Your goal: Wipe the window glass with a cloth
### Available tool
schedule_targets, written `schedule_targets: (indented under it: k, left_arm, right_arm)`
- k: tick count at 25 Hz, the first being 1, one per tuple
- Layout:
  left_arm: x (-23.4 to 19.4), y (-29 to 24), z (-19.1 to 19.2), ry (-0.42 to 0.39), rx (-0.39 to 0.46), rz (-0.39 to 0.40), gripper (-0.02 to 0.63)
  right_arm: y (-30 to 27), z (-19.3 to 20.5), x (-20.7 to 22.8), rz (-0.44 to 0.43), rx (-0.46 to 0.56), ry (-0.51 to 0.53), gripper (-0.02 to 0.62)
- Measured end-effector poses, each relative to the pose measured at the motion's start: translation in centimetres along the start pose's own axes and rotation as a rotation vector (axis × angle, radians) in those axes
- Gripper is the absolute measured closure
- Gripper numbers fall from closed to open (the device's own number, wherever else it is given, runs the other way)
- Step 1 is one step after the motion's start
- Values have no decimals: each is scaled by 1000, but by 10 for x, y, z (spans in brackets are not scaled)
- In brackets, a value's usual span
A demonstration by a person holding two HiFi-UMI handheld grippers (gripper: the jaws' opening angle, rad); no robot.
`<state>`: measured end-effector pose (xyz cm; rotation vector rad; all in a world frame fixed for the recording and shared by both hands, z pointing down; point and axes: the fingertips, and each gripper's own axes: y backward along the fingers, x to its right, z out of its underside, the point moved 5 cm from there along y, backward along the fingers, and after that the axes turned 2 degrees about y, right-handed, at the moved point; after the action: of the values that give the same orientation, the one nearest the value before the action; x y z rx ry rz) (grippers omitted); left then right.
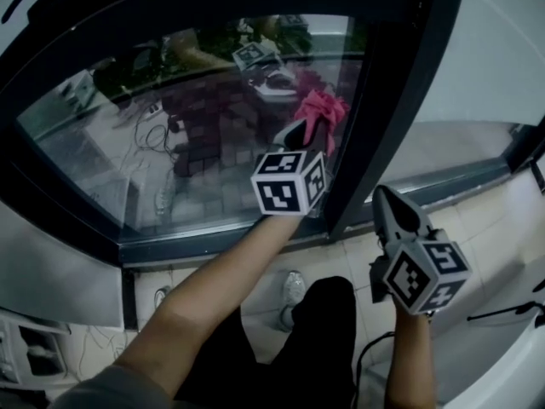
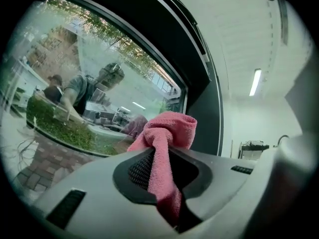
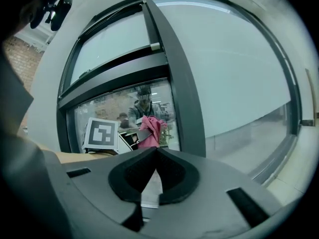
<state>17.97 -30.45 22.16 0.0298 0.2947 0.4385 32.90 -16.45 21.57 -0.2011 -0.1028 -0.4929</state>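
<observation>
A pink cloth (image 1: 320, 112) is bunched against the window glass (image 1: 128, 143) near its right side, pinched in my left gripper (image 1: 300, 131). In the left gripper view the cloth (image 2: 167, 133) sticks out from between the shut jaws and hangs down between them, with the glass (image 2: 75, 83) just beyond it. My right gripper (image 1: 381, 194) is lower and to the right, away from the glass, with its jaws shut on nothing. From the right gripper (image 3: 155, 151) view I see the cloth (image 3: 152, 127) and the left gripper's marker cube (image 3: 101, 135) against the pane.
A dark vertical frame post (image 1: 375, 118) bounds the pane on the right, and a dark sill (image 1: 213, 241) runs below it. White wall panel (image 1: 494, 49) lies right of the post. Below are a tiled floor (image 1: 358, 258) and a person's shoe (image 1: 292, 288).
</observation>
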Motion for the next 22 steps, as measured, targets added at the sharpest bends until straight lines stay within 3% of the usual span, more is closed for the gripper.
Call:
schedule_targets:
  k: [11,22]
  left_arm:
    - [26,-31,37,61,-29,79,548]
    - [17,-34,84,69,-97,16,548]
  right_arm:
    - [1,19,27,57,-36,-28,591]
    - [-1,28,32,69,-66,-46,591]
